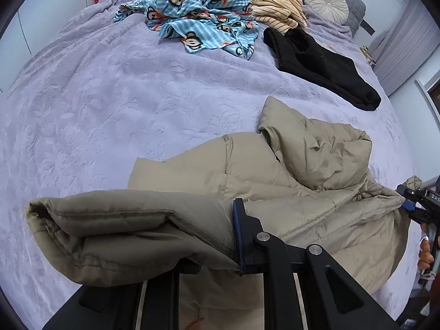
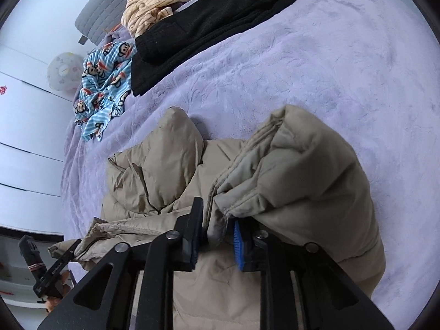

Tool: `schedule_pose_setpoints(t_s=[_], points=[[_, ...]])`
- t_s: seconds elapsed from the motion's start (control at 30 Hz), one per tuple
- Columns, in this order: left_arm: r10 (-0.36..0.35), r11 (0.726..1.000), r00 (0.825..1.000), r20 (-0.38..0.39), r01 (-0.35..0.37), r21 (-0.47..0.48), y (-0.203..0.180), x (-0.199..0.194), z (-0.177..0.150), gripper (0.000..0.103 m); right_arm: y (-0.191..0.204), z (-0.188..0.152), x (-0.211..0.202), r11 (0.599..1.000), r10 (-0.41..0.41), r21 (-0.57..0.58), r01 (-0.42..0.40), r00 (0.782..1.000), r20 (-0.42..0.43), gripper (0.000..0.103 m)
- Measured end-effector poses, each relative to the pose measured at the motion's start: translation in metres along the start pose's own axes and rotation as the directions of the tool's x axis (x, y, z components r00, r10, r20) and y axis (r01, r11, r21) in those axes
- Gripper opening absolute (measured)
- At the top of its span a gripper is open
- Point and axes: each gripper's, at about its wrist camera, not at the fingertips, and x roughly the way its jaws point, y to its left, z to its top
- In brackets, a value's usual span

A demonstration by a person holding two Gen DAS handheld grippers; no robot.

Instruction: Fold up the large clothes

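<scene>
A beige puffer jacket [image 1: 302, 176] lies on the lilac bedspread [image 1: 110, 104], its hood bunched toward the far side. My left gripper [image 1: 217, 236] is shut on the jacket's thick hem edge and holds it lifted; only the right finger [image 1: 242, 233] shows, the other is under the fabric. My right gripper [image 2: 216, 238] is shut on another hem fold of the jacket [image 2: 302, 170], which drapes over its right finger. The right gripper also shows in the left wrist view [image 1: 409, 200] at the jacket's far right edge.
A black garment [image 1: 324, 63], a blue monkey-print cloth [image 1: 203, 19] and a striped cream garment [image 1: 275, 2] lie at the far end of the bed. A round cushion [image 1: 327, 2] leans on the grey headboard. White wardrobe doors [image 2: 24, 126] stand beside the bed.
</scene>
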Motion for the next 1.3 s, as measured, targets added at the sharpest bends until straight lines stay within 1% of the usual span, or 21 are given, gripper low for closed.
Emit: schedule_pose_setpoints(t_s=[0.03,0.07,0.1,0.13,0.17,0.27,0.33,0.4,0.43,0.47,0.53,0.6,0.67,0.77,0.87,0.97,1.03,1.1,1.2,1.23,1.3], points=[[-0.005,1.0,1.0,0.0,0.005,-0.005,0.0,0.002,0.0,0.025,-0.003,0.0,0.0,1.0,0.014,0.02,-0.014,1.0,0.009,0.063],[-0.017,1.0,1.0,-0.002,0.017,-0.007,0.001,0.002,-0.001,0.052,-0.005,-0.001,-0.001,0.999,0.022,0.036,-0.022,1.0,0.019,0.073],[-0.019,1.0,1.0,-0.001,0.019,-0.009,0.001,0.001,-0.003,0.087,-0.006,-0.002,-0.004,0.998,0.025,0.049,-0.027,0.999,0.036,0.078],[0.002,1.0,1.0,0.008,-0.002,-0.01,0.002,-0.003,-0.005,0.1,-0.006,-0.003,-0.007,0.998,0.03,0.056,-0.033,0.998,0.049,0.078],[0.03,1.0,0.999,0.039,-0.03,-0.002,0.002,-0.01,-0.009,0.103,-0.006,-0.004,-0.009,0.997,0.042,0.055,-0.044,0.998,0.044,0.078],[0.091,0.996,0.994,0.061,-0.092,0.017,0.001,-0.021,-0.017,0.103,-0.004,-0.011,-0.018,0.998,0.045,0.037,-0.046,0.999,0.031,0.078],[0.08,0.997,0.994,0.076,-0.08,0.001,0.005,-0.029,-0.022,0.099,0.0,-0.021,-0.025,1.0,0.02,0.0,-0.02,0.999,0.031,0.075],[0.029,1.0,0.998,0.059,-0.029,-0.004,0.006,-0.031,-0.025,0.07,0.004,-0.031,-0.029,0.999,-0.009,-0.046,0.011,0.999,0.032,0.048],[-0.015,1.0,0.999,0.042,0.015,0.003,0.005,-0.029,-0.026,0.063,0.008,-0.036,-0.029,0.997,-0.028,-0.073,0.029,0.999,0.021,0.029],[-0.069,0.997,0.997,0.027,0.069,0.016,0.001,-0.025,-0.028,0.05,0.01,-0.041,-0.028,0.995,-0.034,-0.097,0.035,0.999,0.012,0.022],[-0.089,0.994,0.996,0.013,0.089,0.061,-0.013,-0.014,-0.033,0.048,0.019,-0.049,-0.023,0.988,-0.013,-0.157,0.013,1.0,0.001,0.021],[-0.056,0.991,0.998,0.009,0.055,0.125,-0.033,0.008,-0.038,0.048,0.033,-0.058,-0.009,0.97,-0.009,-0.244,0.003,1.0,-0.022,0.021],[-0.027,0.989,1.0,0.008,0.026,0.148,-0.047,0.038,-0.04,0.048,0.043,-0.064,0.017,0.953,-0.032,-0.303,0.018,0.999,-0.042,0.021],[0.027,0.986,0.997,0.069,-0.037,0.16,-0.057,0.066,-0.033,0.048,0.049,-0.065,0.055,0.936,-0.069,-0.347,0.055,0.997,-0.027,0.02],[0.038,0.988,0.995,0.087,-0.05,0.143,-0.059,0.084,-0.015,0.048,0.049,-0.051,0.076,0.935,-0.089,-0.343,0.085,0.996,0.003,0.017],[0.041,0.993,0.998,0.055,-0.047,0.109,-0.056,0.091,0.002,0.048,0.044,-0.028,0.091,0.951,-0.079,-0.3,0.071,0.997,-0.014,0.013],[0.018,0.996,0.999,0.05,-0.023,0.092,-0.057,0.077,0.008,0.048,0.043,-0.019,0.093,0.963,-0.081,-0.259,0.071,0.996,-0.029,0.011],[-0.034,0.991,0.995,0.09,0.022,0.131,-0.06,0.056,0.007,0.048,0.051,-0.019,0.081,0.966,-0.073,-0.249,0.066,0.997,-0.02,0.016],[-0.064,0.975,0.993,0.099,0.041,0.221,-0.07,0.046,0.005,0.049,0.084,-0.037,0.06,0.926,0.038,-0.375,-0.045,0.999,-0.024,0.016],[-0.064,0.971,0.994,0.09,0.041,0.236,-0.074,0.05,0.006,0.049,0.095,-0.043,0.06,0.901,0.05,-0.429,-0.063,0.998,-0.041,0.016],[-0.016,0.968,0.998,0.065,-0.001,0.25,-0.078,0.073,0.007,0.049,0.109,-0.046,0.073,0.872,0.04,-0.484,-0.068,0.997,-0.067,0.016]])
